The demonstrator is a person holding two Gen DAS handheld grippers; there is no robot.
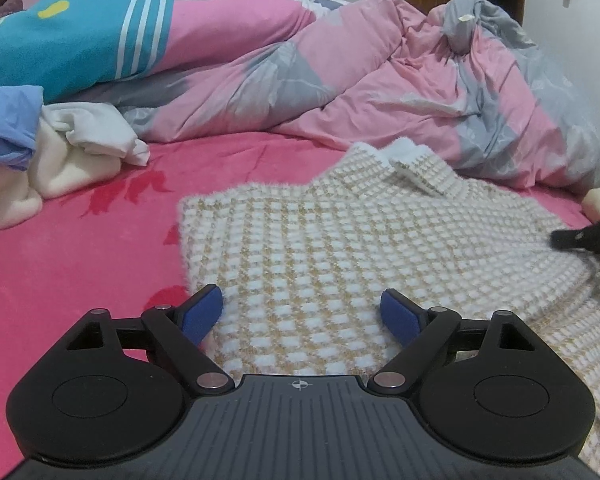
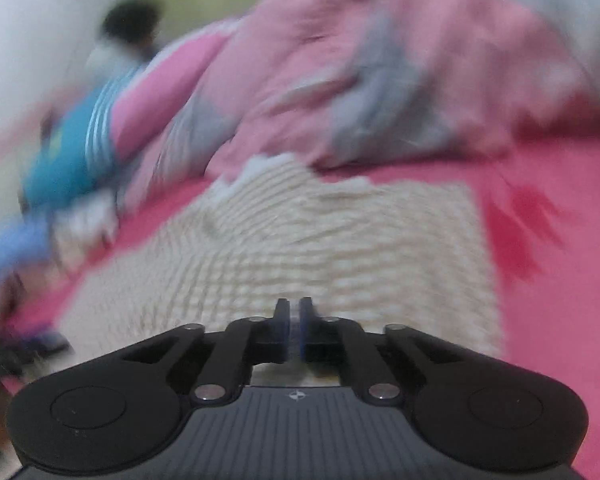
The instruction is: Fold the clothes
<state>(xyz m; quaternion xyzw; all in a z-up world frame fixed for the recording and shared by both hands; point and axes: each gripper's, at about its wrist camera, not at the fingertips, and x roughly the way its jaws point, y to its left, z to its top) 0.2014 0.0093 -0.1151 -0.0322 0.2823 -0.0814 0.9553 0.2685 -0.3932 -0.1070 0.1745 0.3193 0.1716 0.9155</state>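
Under both my grippers I see the deep pink bed sheet with darker red leaf prints (image 1: 100, 264). Far ahead of my left gripper the crumpled pink and grey quilt (image 1: 340, 80) runs across the bed, and ahead to the left lies a bright blue and pink striped cushion or cover (image 1: 60, 48) with a heap of white and pale blue cloth (image 1: 60, 160) below it. The fluffy cream and tan checked knitted sweater (image 1: 340, 248) lies spread flat on the sheet right in front of my left gripper (image 1: 302, 316), collar at the far end, its near hem between the blue finger pads (image 1: 204, 312), which stand wide apart and hold nothing. At the far right of that view a black tip (image 1: 588, 236) of my right gripper (image 2: 294, 328) sits over the sweater's edge. The right view is badly blurred; those jaws are drawn nearly together just above the sweater's near part, and I cannot tell whether any fabric is pinched
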